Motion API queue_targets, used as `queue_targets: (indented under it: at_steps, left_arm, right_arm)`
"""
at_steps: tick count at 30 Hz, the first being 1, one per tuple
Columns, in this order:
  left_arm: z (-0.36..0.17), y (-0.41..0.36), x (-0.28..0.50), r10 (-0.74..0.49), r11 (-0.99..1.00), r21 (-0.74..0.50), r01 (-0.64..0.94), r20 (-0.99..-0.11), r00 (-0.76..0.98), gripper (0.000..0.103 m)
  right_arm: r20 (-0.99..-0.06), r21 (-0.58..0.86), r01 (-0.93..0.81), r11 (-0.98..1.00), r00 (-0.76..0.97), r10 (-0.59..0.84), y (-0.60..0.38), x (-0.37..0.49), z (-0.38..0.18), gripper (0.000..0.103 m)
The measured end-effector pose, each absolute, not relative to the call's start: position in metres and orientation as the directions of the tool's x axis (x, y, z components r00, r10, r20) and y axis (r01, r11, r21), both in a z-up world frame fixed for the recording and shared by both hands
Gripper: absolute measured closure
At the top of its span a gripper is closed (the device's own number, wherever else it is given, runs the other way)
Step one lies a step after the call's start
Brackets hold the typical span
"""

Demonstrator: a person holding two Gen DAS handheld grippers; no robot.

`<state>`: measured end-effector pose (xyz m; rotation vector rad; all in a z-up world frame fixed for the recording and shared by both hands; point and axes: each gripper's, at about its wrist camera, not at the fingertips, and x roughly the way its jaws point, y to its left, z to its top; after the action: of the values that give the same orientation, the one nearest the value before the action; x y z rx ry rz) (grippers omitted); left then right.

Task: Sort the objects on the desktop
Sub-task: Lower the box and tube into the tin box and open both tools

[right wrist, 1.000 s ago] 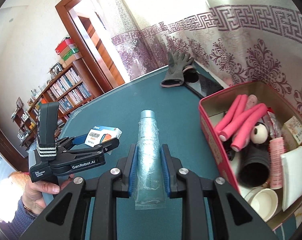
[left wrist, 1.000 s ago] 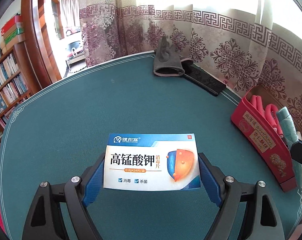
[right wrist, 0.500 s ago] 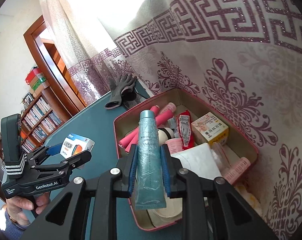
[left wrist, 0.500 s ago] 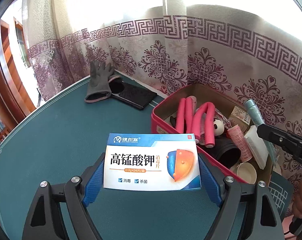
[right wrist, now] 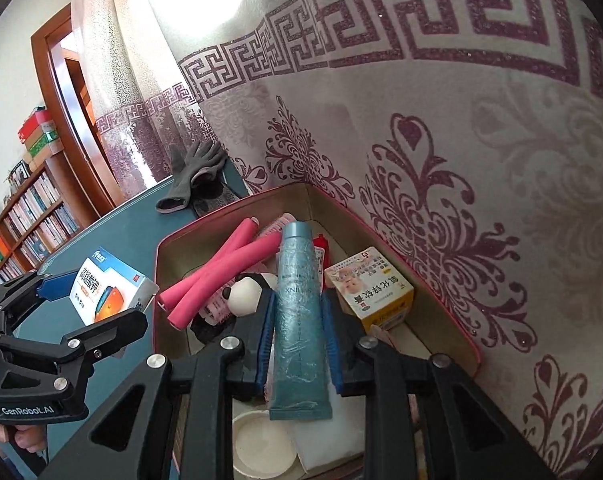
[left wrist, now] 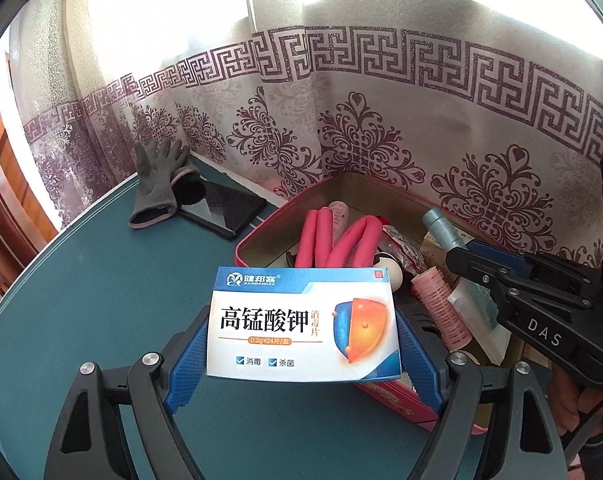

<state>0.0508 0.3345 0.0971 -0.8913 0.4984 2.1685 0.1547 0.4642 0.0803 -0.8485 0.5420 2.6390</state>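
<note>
My right gripper (right wrist: 297, 340) is over the red box (right wrist: 441, 280), jaws opening around the tube (right wrist: 299, 320). My left gripper (left wrist: 301, 344) clamps the medicine carton (left wrist: 301, 320) at the box's near edge; it goes in next.

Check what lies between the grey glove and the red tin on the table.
A flat black tablet lies there, partly overlapped by the grey glove and stopping just short of the red tin. The left wrist view shows it most clearly.

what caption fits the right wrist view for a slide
Right gripper, jaws opening, holds a teal tube over the red tin; the left gripper brings a medicine box.
</note>
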Motion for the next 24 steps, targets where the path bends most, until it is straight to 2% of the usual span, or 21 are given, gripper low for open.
queue_targets:
  at_steps: [12,22,23,24]
  left_arm:
    - [0.098,0.368,0.044,0.503,-0.624,0.069,-0.778,-0.727,-0.468,0.016]
    - [0.095,0.41,0.041,0.537,-0.57,0.03,-0.821,-0.743,-0.399,0.015]
    - [0.094,0.41,0.042,0.532,-0.571,0.035,-0.82,-0.744,-0.403,0.013]
    - [0.093,0.409,0.042,0.53,-0.574,0.04,-0.818,-0.743,-0.408,0.002]
  right_arm:
    - [-0.597,0.217,-0.41,-0.886,-0.774,0.212,0.452,0.172,0.079,0.071]
    - [-0.561,0.167,-0.4,-0.901,-0.79,0.247,0.425,0.192,0.084,0.037]
    - [-0.562,0.169,-0.399,-0.901,-0.79,0.245,0.425,0.193,0.084,0.035]
    - [-0.563,0.17,-0.401,-0.9,-0.789,0.245,0.425,0.194,0.084,0.033]
